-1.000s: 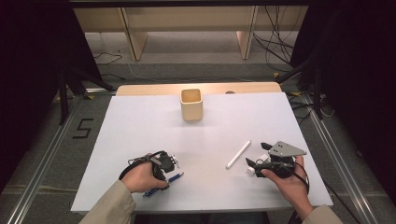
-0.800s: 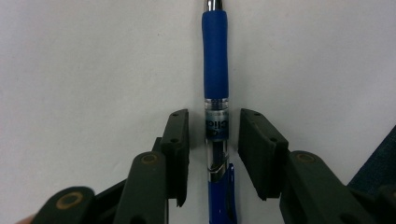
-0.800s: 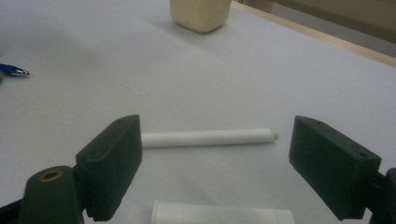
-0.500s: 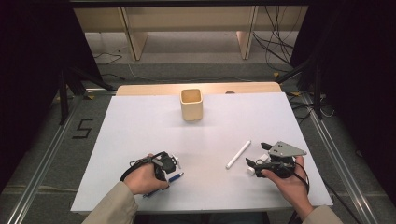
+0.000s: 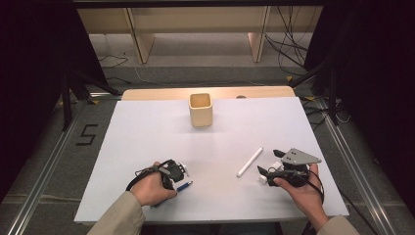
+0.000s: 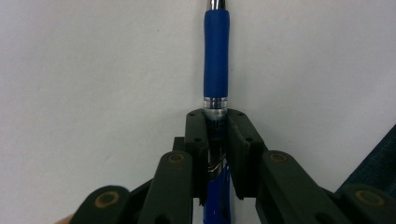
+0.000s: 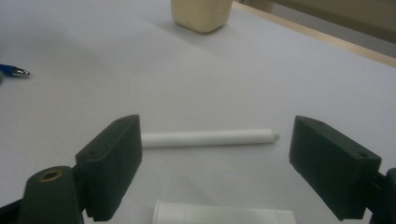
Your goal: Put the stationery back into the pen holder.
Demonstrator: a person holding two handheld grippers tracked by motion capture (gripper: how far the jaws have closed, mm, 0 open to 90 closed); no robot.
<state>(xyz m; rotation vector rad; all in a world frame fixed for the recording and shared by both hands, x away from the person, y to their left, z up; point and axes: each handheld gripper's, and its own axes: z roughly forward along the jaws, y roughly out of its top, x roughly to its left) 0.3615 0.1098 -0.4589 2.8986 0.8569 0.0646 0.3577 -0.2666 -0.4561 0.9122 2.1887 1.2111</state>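
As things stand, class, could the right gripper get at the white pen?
Probably yes: the right gripper is open, the white pen lies just beyond its jaws on bare white table, and nothing stands between.

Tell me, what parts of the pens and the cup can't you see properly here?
- Blue pen: left gripper view, its back end is hidden between the left tool's jaws, its tip cut off by the top edge.
- Cup: right gripper view, top cut off by the edge.
- White pen: one end behind the right tool's jaw.

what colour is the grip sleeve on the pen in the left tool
Dark blue, on the clear-barrelled plastic pen with a silver tip; the left gripper view shows it best.
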